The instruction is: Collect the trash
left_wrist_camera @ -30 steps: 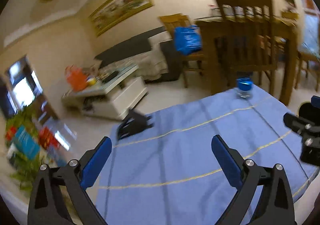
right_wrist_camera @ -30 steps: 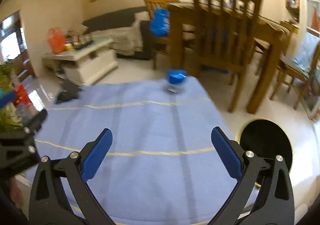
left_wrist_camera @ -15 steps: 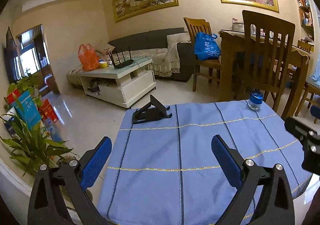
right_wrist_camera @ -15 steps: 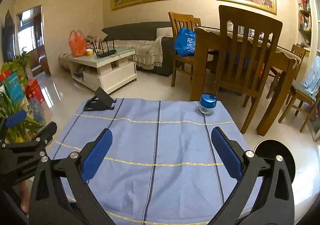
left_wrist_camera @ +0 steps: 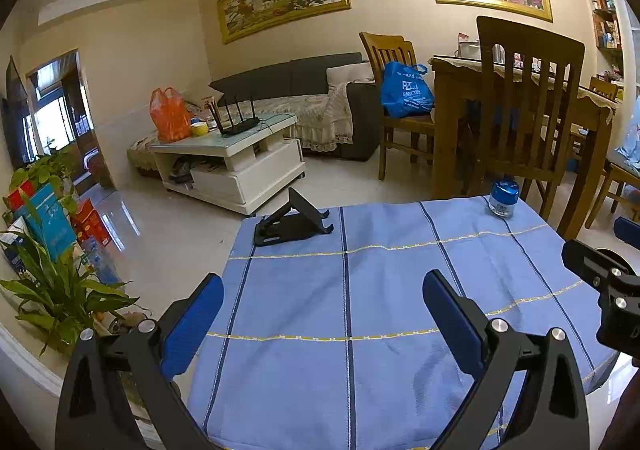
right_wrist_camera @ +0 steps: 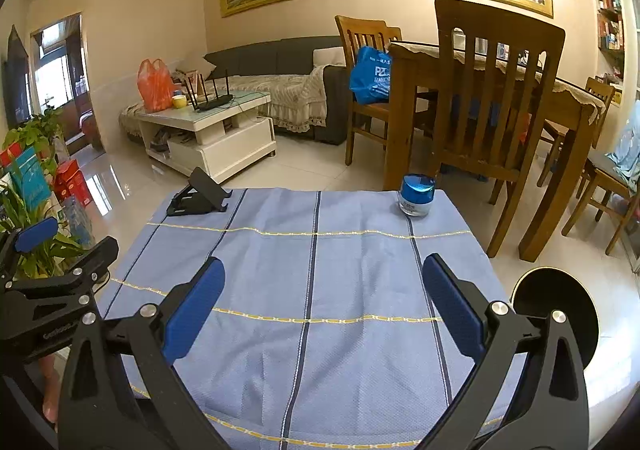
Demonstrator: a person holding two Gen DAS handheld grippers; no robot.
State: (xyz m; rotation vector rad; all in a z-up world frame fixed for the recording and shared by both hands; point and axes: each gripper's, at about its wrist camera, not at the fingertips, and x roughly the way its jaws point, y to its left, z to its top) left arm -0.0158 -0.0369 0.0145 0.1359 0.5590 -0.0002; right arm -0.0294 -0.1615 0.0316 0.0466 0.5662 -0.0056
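Observation:
A small table under a blue striped cloth (left_wrist_camera: 380,290) (right_wrist_camera: 320,282) lies before both grippers. A small jar with a blue lid (left_wrist_camera: 503,198) (right_wrist_camera: 416,195) stands at its far right corner. A black folding phone stand (left_wrist_camera: 294,218) (right_wrist_camera: 202,193) sits at its far left corner. My left gripper (left_wrist_camera: 322,310) is open and empty above the cloth's near left part. My right gripper (right_wrist_camera: 322,292) is open and empty above the near middle. A black round bin with a gold rim (right_wrist_camera: 554,314) stands on the floor right of the table.
A wooden chair (right_wrist_camera: 492,97) and dining table (right_wrist_camera: 560,89) stand beyond the table on the right. A white coffee table (left_wrist_camera: 232,157) with an orange bag (left_wrist_camera: 170,114) is far left, a potted plant (left_wrist_camera: 52,290) at the near left. A sofa lines the back wall.
Both views have swung up and steadied from a blurred tilt. Both grippers have stayed open and empty above the cloth.

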